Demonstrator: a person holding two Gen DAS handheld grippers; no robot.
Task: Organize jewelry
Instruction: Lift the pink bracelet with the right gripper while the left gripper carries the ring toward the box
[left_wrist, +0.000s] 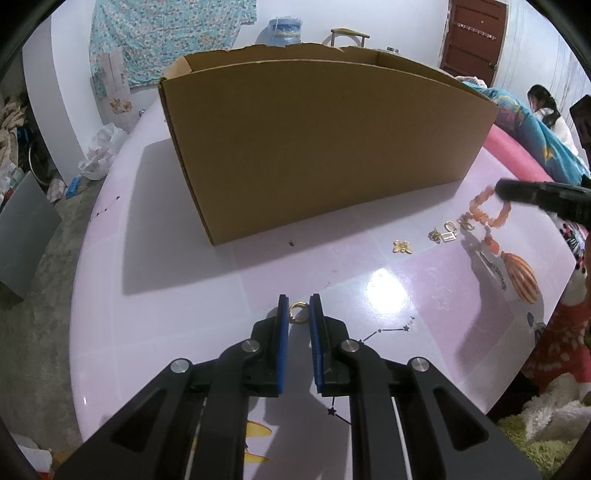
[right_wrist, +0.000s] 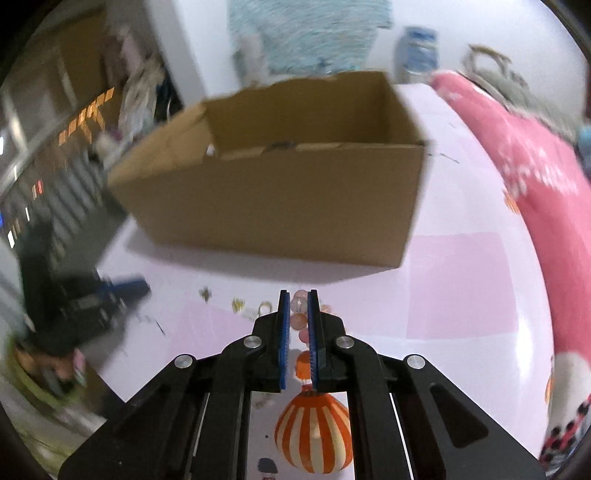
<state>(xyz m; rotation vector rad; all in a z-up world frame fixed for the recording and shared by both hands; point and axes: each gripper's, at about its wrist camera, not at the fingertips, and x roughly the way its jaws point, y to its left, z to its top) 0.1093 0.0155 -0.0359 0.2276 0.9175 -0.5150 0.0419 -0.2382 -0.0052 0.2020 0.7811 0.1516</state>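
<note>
My left gripper (left_wrist: 298, 301) points down at the pink table (left_wrist: 207, 295), its blue pads closed on a small gold ring (left_wrist: 298, 312) at their tips. The open cardboard box (left_wrist: 314, 147) stands just beyond it. My right gripper (right_wrist: 298, 295) is shut on a pink-orange bead bracelet (right_wrist: 300, 320), whose beads hang between and below the pads. In the left wrist view that gripper (left_wrist: 504, 190) comes in from the right with the bracelet (left_wrist: 487, 216) dangling over the table. Small gold charms (left_wrist: 402, 246) and gold earrings (left_wrist: 445, 233) lie on the table beside the bracelet.
The box (right_wrist: 277, 199) takes up the middle of the table. A balloon print (left_wrist: 524, 280) marks the tablecloth at the right. Pink and blue bedding (left_wrist: 535, 147) and a seated person (left_wrist: 546, 107) are beyond the right edge. Clutter covers the floor at the left.
</note>
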